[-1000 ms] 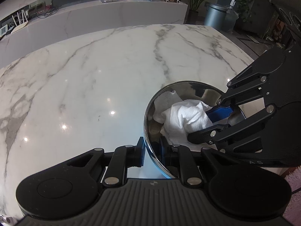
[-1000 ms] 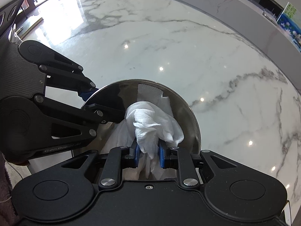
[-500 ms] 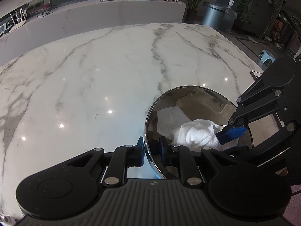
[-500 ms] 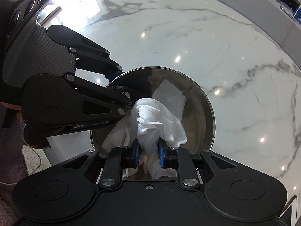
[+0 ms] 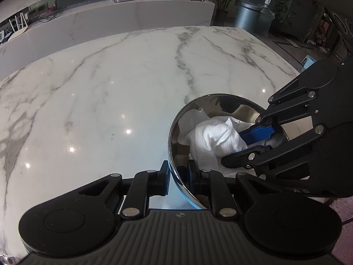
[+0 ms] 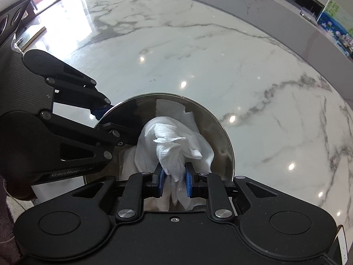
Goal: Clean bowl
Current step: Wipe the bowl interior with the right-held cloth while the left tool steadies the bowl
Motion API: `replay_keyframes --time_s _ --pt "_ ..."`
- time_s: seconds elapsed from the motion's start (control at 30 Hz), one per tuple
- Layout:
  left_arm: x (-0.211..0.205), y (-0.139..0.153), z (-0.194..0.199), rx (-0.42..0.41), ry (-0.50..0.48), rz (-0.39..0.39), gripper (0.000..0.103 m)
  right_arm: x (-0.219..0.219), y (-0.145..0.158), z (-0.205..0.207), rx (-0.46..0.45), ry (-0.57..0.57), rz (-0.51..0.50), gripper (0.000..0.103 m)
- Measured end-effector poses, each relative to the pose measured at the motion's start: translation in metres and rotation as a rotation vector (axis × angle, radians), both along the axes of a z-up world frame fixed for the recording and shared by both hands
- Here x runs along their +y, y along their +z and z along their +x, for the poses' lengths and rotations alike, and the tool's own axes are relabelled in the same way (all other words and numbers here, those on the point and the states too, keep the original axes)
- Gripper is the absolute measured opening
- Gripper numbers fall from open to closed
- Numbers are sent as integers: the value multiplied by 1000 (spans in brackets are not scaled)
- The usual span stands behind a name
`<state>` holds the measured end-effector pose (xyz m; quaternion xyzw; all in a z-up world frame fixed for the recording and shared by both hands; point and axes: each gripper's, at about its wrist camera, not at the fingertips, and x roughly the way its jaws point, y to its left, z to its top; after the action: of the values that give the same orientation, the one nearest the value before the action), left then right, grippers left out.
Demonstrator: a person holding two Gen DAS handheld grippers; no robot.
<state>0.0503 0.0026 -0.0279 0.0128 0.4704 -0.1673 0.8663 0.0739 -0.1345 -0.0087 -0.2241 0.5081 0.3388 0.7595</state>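
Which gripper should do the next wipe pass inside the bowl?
Right. The right gripper is already shut on the white paper towel, wadded inside the steel bowl. The left gripper clamps the bowl's near rim, steadying it, so it should stay put.

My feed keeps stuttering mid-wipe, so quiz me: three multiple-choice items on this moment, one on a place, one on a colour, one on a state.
1. Where is the white paper towel?
A. Flat on the marble table
B. Inside the steel bowl
C. Draped over the bowl's outer wall

2. What colour are the pads on the right gripper's fingers?
A. Blue
B. Red
C. Yellow

3. What is the left gripper doing?
A. Hanging open above the table
B. Shut on the towel
C. Shut on the bowl's rim

Answers:
1 B: the bunched towel sits within the steel bowl, above its floor.
2 A: blue pads flank the towel in the right gripper.
3 C: one finger is outside the rim, one inside.
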Motion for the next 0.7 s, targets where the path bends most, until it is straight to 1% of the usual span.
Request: replay_keyframes --time_s 0.17,0.27,0.33,0.4,0.47,0.5,0.53,0.6,0.7 --pt "-2 0 -2 -5 2 9 15 2 5 -2 -11 24 -24 17" --pt "-1 0 -2 -3 11 3 15 2 16 -6 -29 55 -26 21" --pt "-2 0 -2 0 13 3 15 3 24 -9 -54 85 -29 31" --pt "-2 0 -1 5 17 2 16 4 31 -13 -86 128 -33 31" --pt "-1 0 0 11 22 -2 17 7 34 -19 -130 210 -47 31" --pt "0 0 0 17 27 -3 21 9 33 -20 -147 258 -61 31" --pt "0 0 0 20 29 -1 22 11 31 -19 -153 282 -67 31" --pt "1 0 1 20 31 1 23 13 29 -16 -155 306 -62 31" --pt "2 0 1 21 33 -2 23 17 24 -7 -139 318 -27 31"
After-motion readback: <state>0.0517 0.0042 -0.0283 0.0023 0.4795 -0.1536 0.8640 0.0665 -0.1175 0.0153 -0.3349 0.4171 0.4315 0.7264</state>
